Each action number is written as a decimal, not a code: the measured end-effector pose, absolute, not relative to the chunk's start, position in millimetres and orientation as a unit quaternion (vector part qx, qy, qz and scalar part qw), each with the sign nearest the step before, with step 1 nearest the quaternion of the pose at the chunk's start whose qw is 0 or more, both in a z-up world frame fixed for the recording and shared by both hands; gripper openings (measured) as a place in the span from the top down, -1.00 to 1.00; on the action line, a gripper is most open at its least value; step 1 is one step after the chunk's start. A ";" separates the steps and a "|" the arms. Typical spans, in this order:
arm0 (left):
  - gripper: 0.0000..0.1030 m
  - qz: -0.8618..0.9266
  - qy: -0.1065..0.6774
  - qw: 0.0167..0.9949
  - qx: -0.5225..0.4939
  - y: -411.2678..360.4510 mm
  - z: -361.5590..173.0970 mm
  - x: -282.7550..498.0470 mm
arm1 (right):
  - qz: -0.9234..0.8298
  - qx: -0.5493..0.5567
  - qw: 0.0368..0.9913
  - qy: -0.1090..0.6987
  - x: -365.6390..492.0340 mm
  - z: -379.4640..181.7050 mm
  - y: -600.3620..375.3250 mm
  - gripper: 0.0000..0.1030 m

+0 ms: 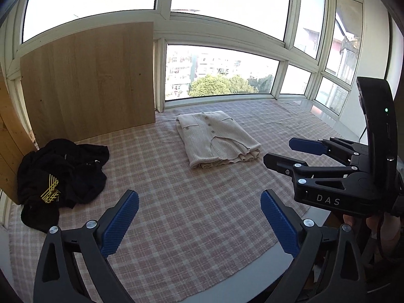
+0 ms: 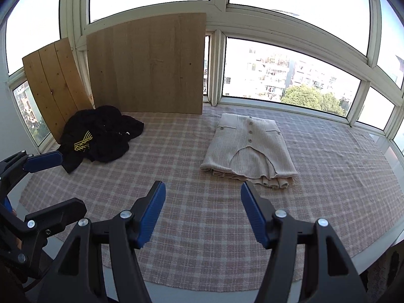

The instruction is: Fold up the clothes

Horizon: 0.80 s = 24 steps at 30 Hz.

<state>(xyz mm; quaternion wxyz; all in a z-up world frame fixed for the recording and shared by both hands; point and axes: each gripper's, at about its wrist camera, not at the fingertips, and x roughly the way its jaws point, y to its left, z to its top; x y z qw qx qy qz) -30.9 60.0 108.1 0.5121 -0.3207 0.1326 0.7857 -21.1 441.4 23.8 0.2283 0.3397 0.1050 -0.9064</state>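
A beige buttoned cardigan point(image 1: 217, 139) lies folded flat on the plaid cloth point(image 1: 176, 202); it also shows in the right wrist view point(image 2: 250, 149). A black garment with a yellow print point(image 1: 63, 174) lies crumpled at the left, seen too in the right wrist view point(image 2: 101, 133). My left gripper point(image 1: 199, 214) is open and empty above the cloth's near part. My right gripper point(image 2: 203, 214) is open and empty just short of the cardigan's near edge. Each gripper shows at the side of the other's view: the right one point(image 1: 280, 154) and the left one point(image 2: 65, 179).
Two wooden boards point(image 2: 149, 68) lean against the window frame behind the black garment. Windows point(image 1: 219, 70) ring the far side. The plaid cloth covers a grey tabletop point(image 2: 252, 287) whose near edge shows below the grippers.
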 end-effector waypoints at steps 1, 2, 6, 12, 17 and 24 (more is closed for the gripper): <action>-0.92 0.786 0.132 0.511 -0.322 58.2 108.3 -30.7 | -0.907 0.340 0.227 0.106 -20.5 23.9 441.1 -0.20; -0.92 0.786 0.128 0.509 -0.325 56.4 108.4 -31.2 | -0.906 0.340 0.228 0.106 -20.2 23.7 441.0 -0.20; -0.95 0.786 0.113 0.505 -0.339 51.2 107.9 -33.3 | -0.906 0.339 0.229 0.110 -17.4 24.4 440.7 -0.20; -0.98 0.798 0.125 0.490 -0.327 47.5 108.8 -26.2 | -0.907 0.334 0.230 0.115 -13.4 26.3 441.7 -0.20; -0.99 0.804 0.146 0.485 -0.310 51.4 110.9 -19.9 | -0.906 0.333 0.233 0.116 -13.0 27.2 446.0 -0.20; -0.99 0.817 0.140 0.462 -0.314 52.6 112.0 -22.8 | -0.906 0.334 0.232 0.117 -13.3 27.1 447.6 -0.20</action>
